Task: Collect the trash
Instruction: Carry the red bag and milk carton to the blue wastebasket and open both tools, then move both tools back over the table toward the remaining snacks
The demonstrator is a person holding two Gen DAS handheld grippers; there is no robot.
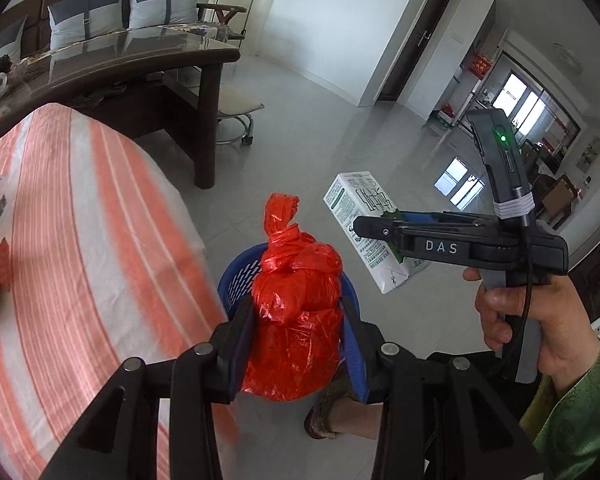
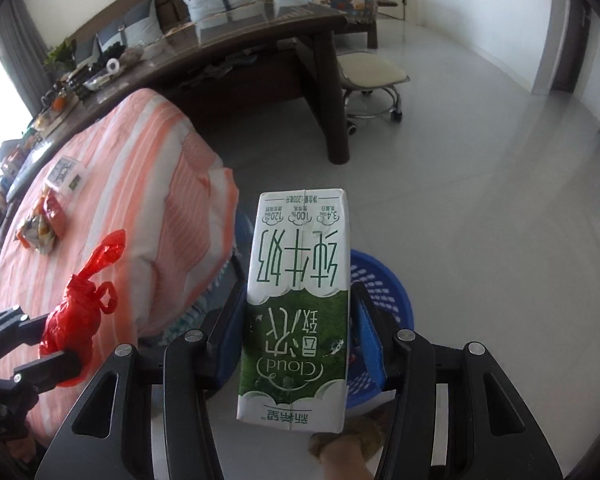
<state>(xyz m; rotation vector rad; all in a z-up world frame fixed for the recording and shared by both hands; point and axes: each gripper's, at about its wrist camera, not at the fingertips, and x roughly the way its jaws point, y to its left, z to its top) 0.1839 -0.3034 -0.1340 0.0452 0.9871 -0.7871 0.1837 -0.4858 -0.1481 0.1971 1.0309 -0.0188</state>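
Trash is pinched in both tools, knotted red plastic bag (image 1: 296, 304) in the left tool (image 1: 296, 344), green-and-white milk carton (image 2: 300, 304) in the right tool (image 2: 300, 340), above the blue plastic basket (image 2: 384, 280), release pending, wrappers (image 2: 44, 224) left on the striped surface (image 2: 148, 168).

Striped orange-and-white cloth covers the table (image 2: 112, 184), and on it sit a small white box (image 2: 66, 174) and, just beside that, some crumpled snack wrappers (image 2: 44, 224), possibly two. On the grey tiled floor (image 2: 480, 184), close against the table's edge, stands the blue basket (image 2: 384, 280).
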